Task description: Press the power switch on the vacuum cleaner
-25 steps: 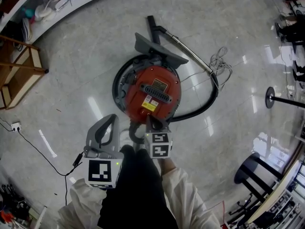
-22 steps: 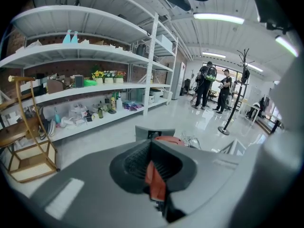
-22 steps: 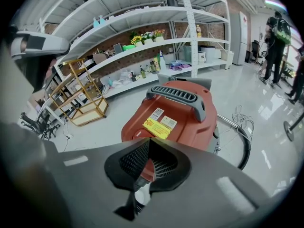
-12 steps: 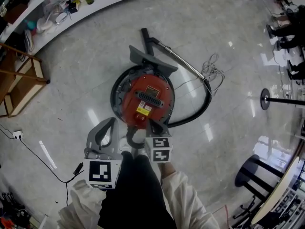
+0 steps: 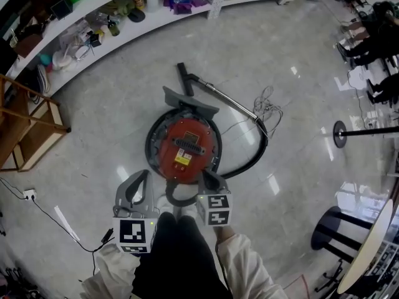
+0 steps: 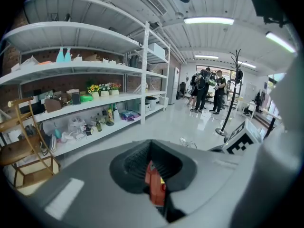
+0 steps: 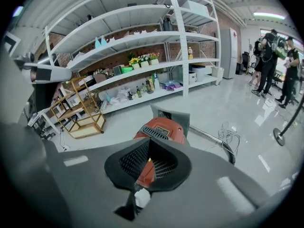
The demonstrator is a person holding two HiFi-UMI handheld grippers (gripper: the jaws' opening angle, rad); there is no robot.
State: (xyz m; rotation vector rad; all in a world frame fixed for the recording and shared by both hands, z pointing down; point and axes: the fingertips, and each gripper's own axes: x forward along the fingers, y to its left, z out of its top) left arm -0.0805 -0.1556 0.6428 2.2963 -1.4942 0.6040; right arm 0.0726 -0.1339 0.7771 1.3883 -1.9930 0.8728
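Observation:
The round red vacuum cleaner (image 5: pixel 184 149) sits on the shiny floor, ringed by its black hose (image 5: pixel 252 157). Its metal wand (image 5: pixel 227 100) and grey floor head (image 5: pixel 187 103) lie beyond it. I cannot pick out its power switch. My left gripper (image 5: pixel 141 178) hangs near the vacuum's left front, jaws together and holding nothing. My right gripper (image 5: pixel 207 178) is just over the vacuum's near right rim, also shut and empty. In the right gripper view the red body (image 7: pixel 164 127) shows past the shut right gripper (image 7: pixel 147 167). The left gripper view shows only a red sliver (image 6: pixel 154 189) through the shut left gripper (image 6: pixel 152 175).
A loose cord (image 5: pixel 268 112) lies by the wand's end. White shelves (image 5: pixel 112 14) with bottles curve along the back. A wooden stool (image 5: pixel 31 129) stands at the left, with a wall plug and cable (image 5: pixel 28 195) below it. A stand base (image 5: pixel 340 134) and black stool (image 5: pixel 330 229) are at the right. People (image 6: pixel 209 87) stand far off.
The view has drawn up and back, so the vacuum looks smaller and farther. Both grippers sit slightly lower in the frame and stay shut.

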